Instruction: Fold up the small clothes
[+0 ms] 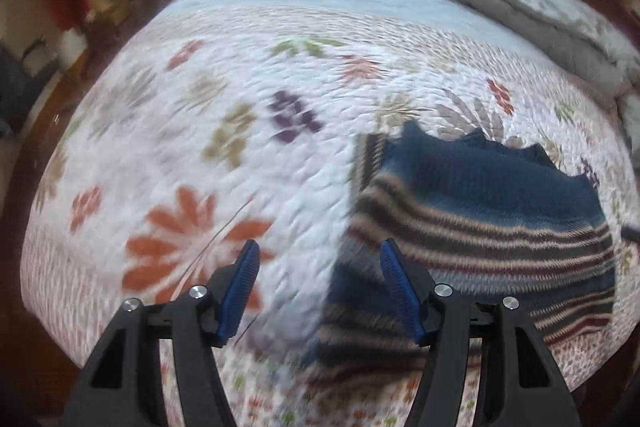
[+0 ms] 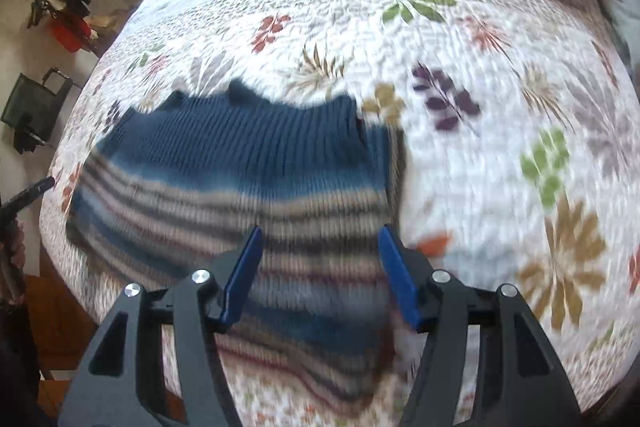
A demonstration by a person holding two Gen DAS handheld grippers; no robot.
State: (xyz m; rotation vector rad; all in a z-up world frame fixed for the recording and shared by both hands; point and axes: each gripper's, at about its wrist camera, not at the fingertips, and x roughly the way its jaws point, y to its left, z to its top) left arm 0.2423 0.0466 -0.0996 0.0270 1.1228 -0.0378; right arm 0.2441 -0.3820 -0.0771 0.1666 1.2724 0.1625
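1. Left wrist view: left gripper (image 1: 320,287) gapes empty above the quilt (image 1: 248,163)
2. Right gripper (image 2: 320,273) likewise, jaws apart over the sweater (image 2: 248,167) lying flat
3. Knit looks soft, floppy, light; pinch hem corners

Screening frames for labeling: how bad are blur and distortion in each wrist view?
Left wrist: heavy fisheye bulge, motion smear across quilt and striped sweater; left gripper sharp. Right wrist: same bulge, sweater stripes smeared, far quilt crisper; right gripper sharp. Soft daylight, no glare.
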